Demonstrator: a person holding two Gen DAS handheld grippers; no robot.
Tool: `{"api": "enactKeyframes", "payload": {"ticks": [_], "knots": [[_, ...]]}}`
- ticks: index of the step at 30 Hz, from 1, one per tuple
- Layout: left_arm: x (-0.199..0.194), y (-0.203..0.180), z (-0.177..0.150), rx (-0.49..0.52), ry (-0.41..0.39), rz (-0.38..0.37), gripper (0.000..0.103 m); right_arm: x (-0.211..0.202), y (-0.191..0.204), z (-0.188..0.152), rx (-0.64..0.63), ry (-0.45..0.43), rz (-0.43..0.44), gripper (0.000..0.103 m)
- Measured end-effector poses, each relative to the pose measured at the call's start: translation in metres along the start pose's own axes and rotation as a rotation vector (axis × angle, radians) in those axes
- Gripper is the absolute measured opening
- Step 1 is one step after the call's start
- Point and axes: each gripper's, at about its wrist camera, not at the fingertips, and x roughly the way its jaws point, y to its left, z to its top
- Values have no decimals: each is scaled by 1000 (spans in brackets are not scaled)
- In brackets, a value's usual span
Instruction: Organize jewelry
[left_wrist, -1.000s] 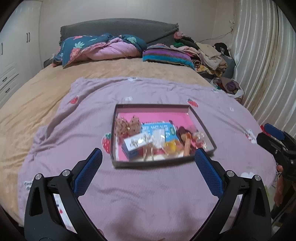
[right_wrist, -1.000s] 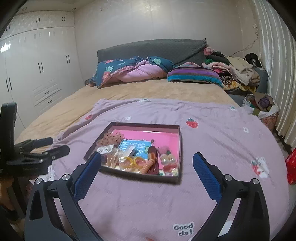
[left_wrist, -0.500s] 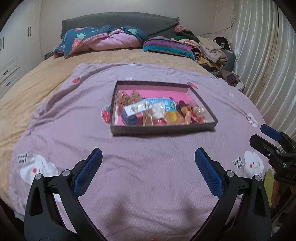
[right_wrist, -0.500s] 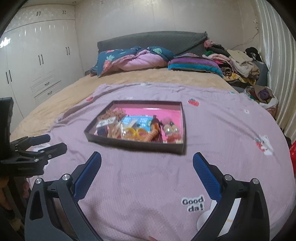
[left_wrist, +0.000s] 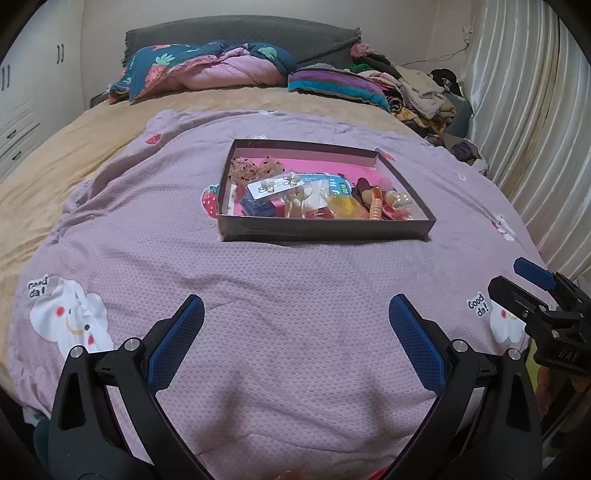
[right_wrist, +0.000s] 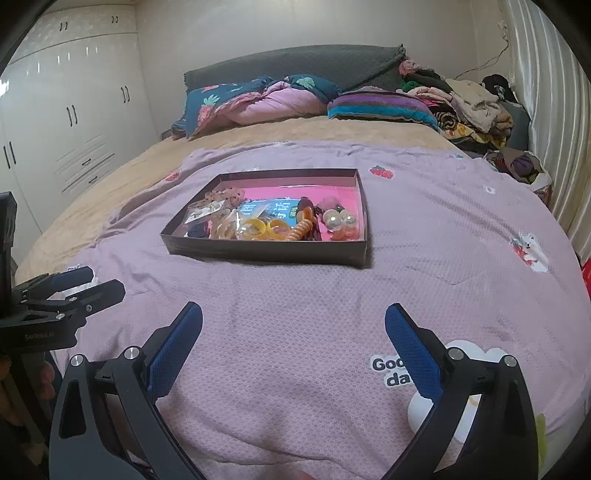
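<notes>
A shallow dark box (left_wrist: 325, 229) with a pink floor sits on the lilac blanket (left_wrist: 295, 295) of the bed, a little above the centre of both wrist views, and all the jewelry that shows lies inside it. In the left wrist view a white card of earrings (left_wrist: 275, 185) rests toward the box's left, lace-like brown pieces (left_wrist: 255, 169) lie at its upper left, a blue printed packet (left_wrist: 332, 184) sits mid-box, and a spiral orange band (left_wrist: 376, 212) with pearly round pieces (left_wrist: 400, 199) lies toward the right. In the right wrist view yellow rings (right_wrist: 266, 229) sit near the front wall. The pieces overlap and crowd the near half, while the far strip of pink floor is bare; nothing shows loose on the blanket. That fits either a heap gathered and awaiting sorting, or a collecting job already finished, and the pictures do not settle which. The left gripper (left_wrist: 295, 314) and the right gripper (right_wrist: 293, 317) both hang low in the frame, well short of the box, each with jaws wide apart and holding nothing. Each gripper also shows at the side edge of the other's view.
</notes>
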Motion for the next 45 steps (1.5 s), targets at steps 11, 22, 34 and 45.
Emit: {"api": "enactKeyframes", "payload": {"ticks": [11,22,34,45], "knots": [[-2,0,0,-1,2,0,94,-2,1,0,-5,-1,2,99],[-1,1,-1,-5,3,-7,94,-4,2,-1,-8,-2,1,99],[0,0,-2,-5,3,-9,94,-4,3,0,-10,-3,1,99],[0,-1,-2,-7,4,-8,94,-5,4,0,-10,-3,1,99]]}}
